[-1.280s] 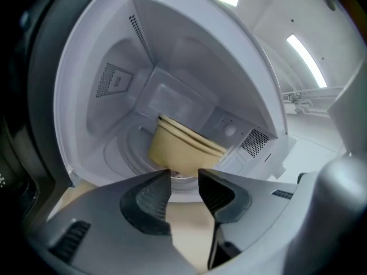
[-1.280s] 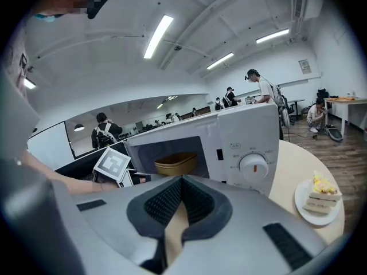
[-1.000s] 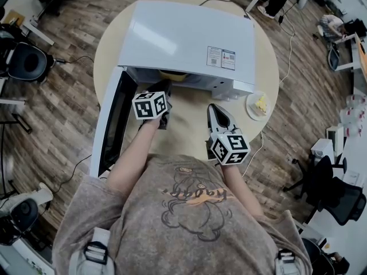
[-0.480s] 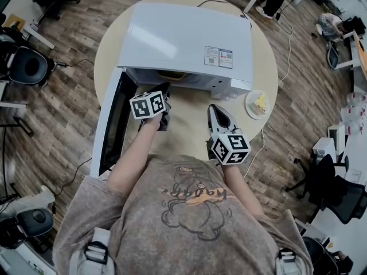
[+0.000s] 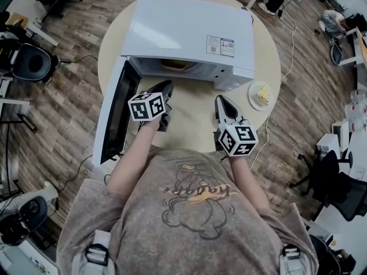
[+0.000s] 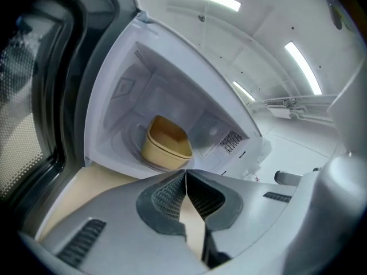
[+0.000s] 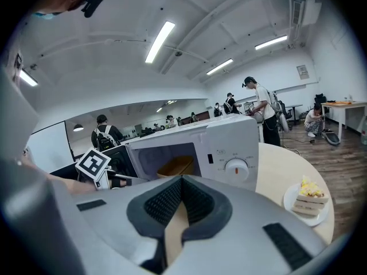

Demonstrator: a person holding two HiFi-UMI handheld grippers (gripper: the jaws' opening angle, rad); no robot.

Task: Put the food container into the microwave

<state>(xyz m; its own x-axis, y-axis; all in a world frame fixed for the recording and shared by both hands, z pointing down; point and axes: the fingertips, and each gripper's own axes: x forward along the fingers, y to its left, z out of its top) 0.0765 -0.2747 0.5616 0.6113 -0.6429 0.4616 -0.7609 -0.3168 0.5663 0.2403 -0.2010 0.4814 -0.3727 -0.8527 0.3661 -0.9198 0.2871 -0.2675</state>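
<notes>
the tan, round-cornered plastic food container point(image 6: 166, 145) already sits inside the cooking cavity of the white box-shaped microwave point(image 5: 189, 36), around the middle of its floor. it looks upright as far as the left gripper view shows, and nothing touches it. the left gripper point(image 6: 186, 172) points at the open cavity from just outside its mouth, its ribbed jaws pressed together at the tips with nothing between them. the right gripper point(image 7: 182, 178) hangs over the round beige table point(image 5: 192, 116) in front of the control panel, its jaws likewise closed tip to tip and empty. so the placing looks done, and the risks i see lie in what remains. the microwave's dark-windowed door point(image 5: 114, 116) stands swung wide to the left, jutting past the table edge beside the person's left forearm. a careless pull-back of that arm could knock it, and a hard shove to close it could jolt the microwave or slide the container. i cannot tell how far the container sits from the cavity's mouth, so if it lies near the front the door might catch it. on the right, a small white plate with a slice of yellow cake point(image 5: 261, 96) rests near the table rim, just beside the microwave's corner. a wide sweep of the right gripper towards the door or the dial could clip it and send it off the edge.
</notes>
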